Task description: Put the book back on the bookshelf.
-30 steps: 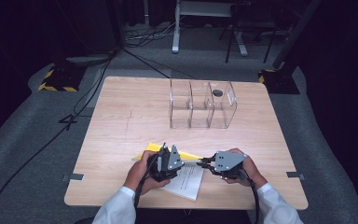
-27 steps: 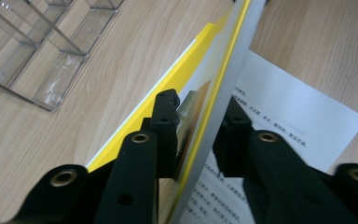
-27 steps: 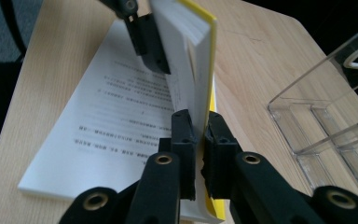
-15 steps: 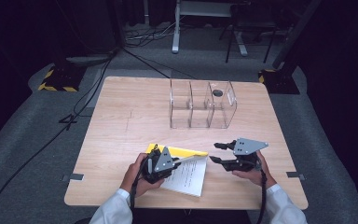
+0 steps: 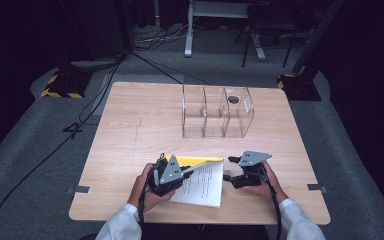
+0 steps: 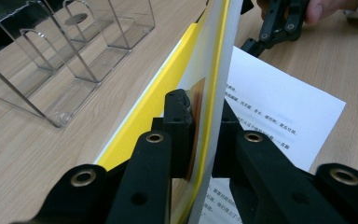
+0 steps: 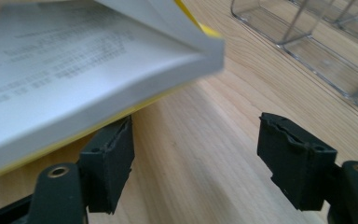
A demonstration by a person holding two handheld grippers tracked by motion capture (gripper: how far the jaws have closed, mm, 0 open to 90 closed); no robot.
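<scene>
1. So, my left gripper [image 5: 184, 174] is clamped on the yellow cover [image 6: 168, 88] of the book [image 5: 200, 184], holding it lifted; that much looks done.
2. My right gripper [image 5: 235, 170] has just been opening, nothing between its jaws, beside the book's right edge.
3. Left, I judge: getting hold of pages and opening it further.
4. The book lies at the desk's [image 5: 145, 120] near edge, thin, white printed page [image 6: 279, 107] showing.

Left tongs [image 5: 187, 173] clamped, right tongs [image 5: 234, 170] agape
</scene>
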